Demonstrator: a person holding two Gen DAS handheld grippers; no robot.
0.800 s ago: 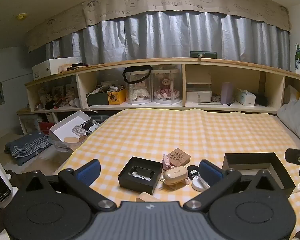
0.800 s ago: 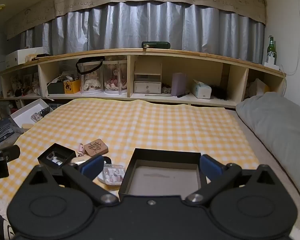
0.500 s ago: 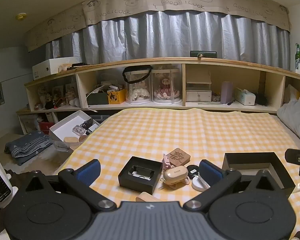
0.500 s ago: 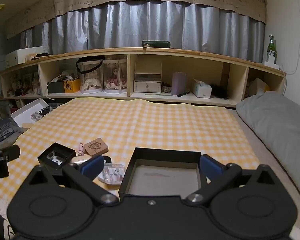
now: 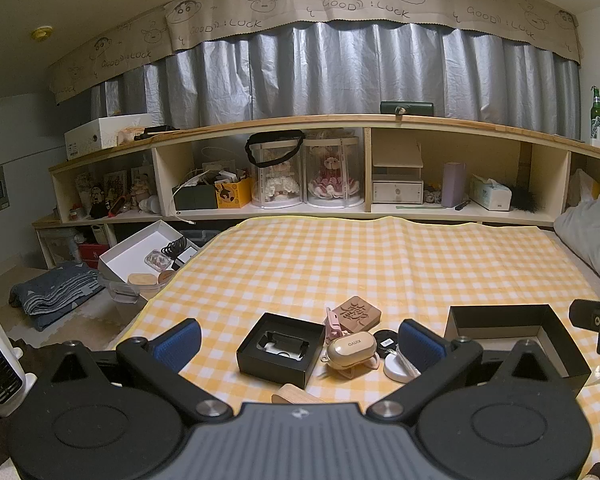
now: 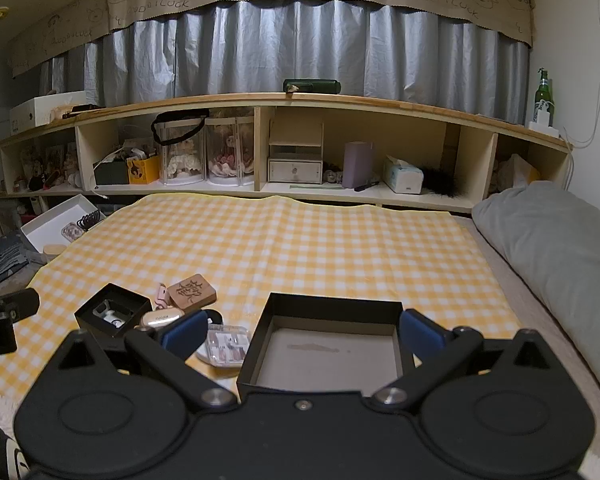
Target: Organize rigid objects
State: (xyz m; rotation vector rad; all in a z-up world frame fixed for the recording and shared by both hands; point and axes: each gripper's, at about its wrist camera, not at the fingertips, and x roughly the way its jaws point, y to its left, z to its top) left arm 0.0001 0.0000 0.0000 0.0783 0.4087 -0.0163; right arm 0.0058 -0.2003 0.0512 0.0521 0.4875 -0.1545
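Our left gripper (image 5: pixel 300 340) gapes wide and empty at lower centre, the beige earbud case (image 5: pixel 351 349) between its fingers; our right gripper (image 6: pixel 300 330), equally spread, frames the empty black tray (image 6: pixel 332 344).

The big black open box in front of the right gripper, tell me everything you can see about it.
The big black box is a shallow, square-cornered tray with thin dark walls and a dull grey-brown floor, probably cardboard. It has no lid on and nothing in it; a faint smudge marks the floor. It sits flat on the yellow checked cloth, its open side up. The right gripper stands open, with its blue pads to either side of the box's near corners; whether they touch it I cannot tell.
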